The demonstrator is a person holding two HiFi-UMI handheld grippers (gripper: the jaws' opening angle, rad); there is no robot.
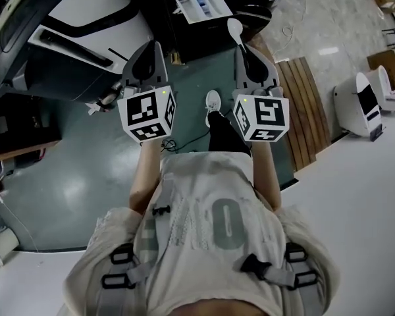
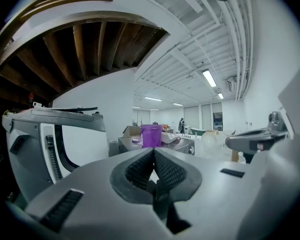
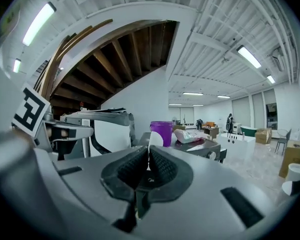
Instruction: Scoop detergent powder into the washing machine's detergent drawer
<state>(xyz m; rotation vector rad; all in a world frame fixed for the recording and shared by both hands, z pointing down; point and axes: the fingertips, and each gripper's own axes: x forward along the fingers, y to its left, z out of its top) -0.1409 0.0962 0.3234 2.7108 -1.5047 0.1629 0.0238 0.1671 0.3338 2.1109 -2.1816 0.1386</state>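
Out in front of the person, well apart from both tools, stands a dark grey machine (image 3: 210, 151) w/ a purple cup (image 3: 161, 131) and a white bag (image 3: 190, 135) on top. I take it for the washer, but the detergent drawer can't be picked out.

The right gripper (image 3: 148, 156) is clamped on the thin handle of a white spoon (image 3: 155, 140), bowl sticking out ahead, empty as far as I can see. The left gripper (image 2: 153, 151) has its jaws together w/ nothing between them.

Step in hand, I'd judge, is getting the spoon to the powder, so the task has barely begun. To do it well:
- keep the handle pinched firm & the bowl level
- come at the cup or bag from above
- open the left tool in time to steady the container or pull the drawer

Head view shows both grippers side by side over the green floor (image 1: 85, 176), spoon poking past the right tip, but no cup or bag. The gripper views give those, plus the jaw states, which the head view doesn't show.
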